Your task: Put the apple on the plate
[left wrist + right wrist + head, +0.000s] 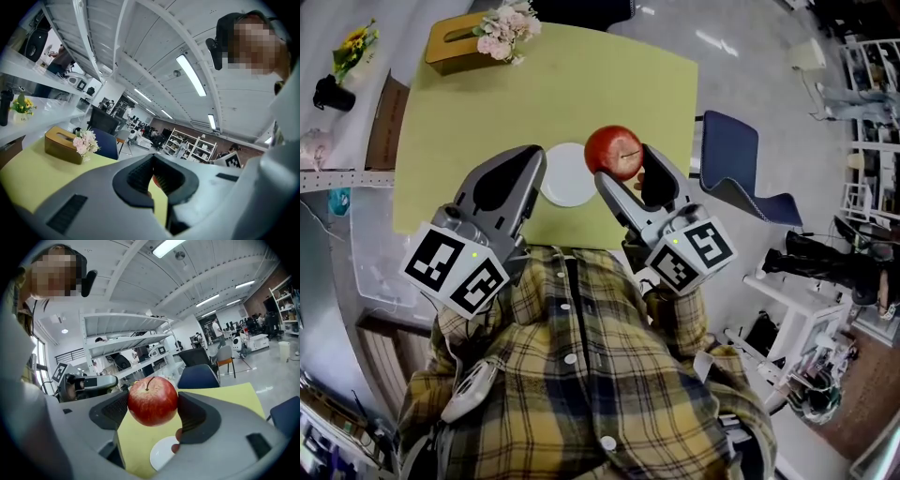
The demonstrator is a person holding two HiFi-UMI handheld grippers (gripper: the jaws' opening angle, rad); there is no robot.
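A red apple (614, 152) with its stem up is gripped between the jaws of my right gripper (620, 167), held in the air above the yellow table (469, 122). In the right gripper view the apple (153, 401) fills the gap of the right gripper (153, 405), and the white plate (163, 453) lies below it. The plate (566, 175) lies bare near the table's front edge, between the two grippers. My left gripper (523, 171) hovers left of the plate. Its jaws (153, 161) meet at the tips with nothing held.
A brown tissue box (457, 39) with pink flowers (504, 28) stands at the table's far left corner. A dark blue chair (734, 167) is off the table's right side. A clear storage bin (370, 253) sits on the floor at left.
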